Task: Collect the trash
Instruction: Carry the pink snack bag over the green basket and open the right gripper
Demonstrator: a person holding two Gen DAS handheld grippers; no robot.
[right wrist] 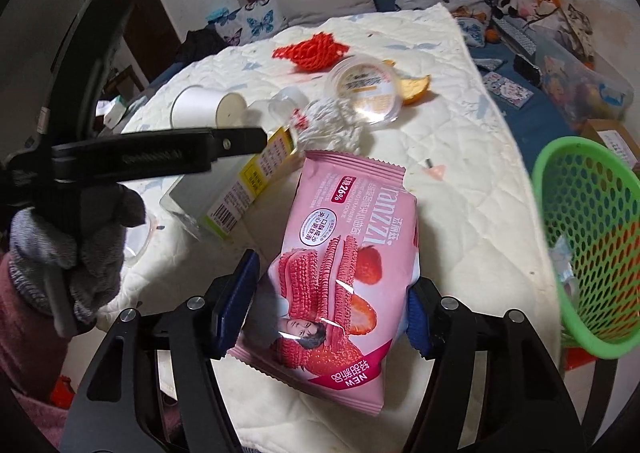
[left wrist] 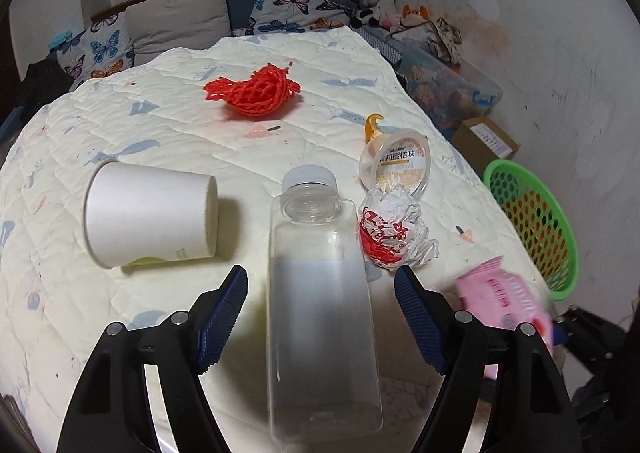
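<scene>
Quilted cream bedspread covers the bed, with butterfly pillows and soft toys against the far wall.

From the left wrist, the left gripper has its blue-padded jaws set wide on either side of a clear plastic bottle. The bottle lies lengthwise between them, its white cap pointing away, and neither pad touches it. To its left a white paper cup lies on its side. To its right sits a crumpled red-and-white wrapper, touching a lidded plastic tub behind it, with orange peel just beyond. A red foam net rests farther up the bed. The green basket stands off the bed's right edge.

From the right wrist, the right gripper is clamped on a pink strawberry biscuit packet, glossy and puffy, its lower half pinched between the pads. The same basket stands just right of the bed edge. At left, a hand in a grey glove grips the other tool, whose finger reaches over the bottle, showing a yellow label.
</scene>
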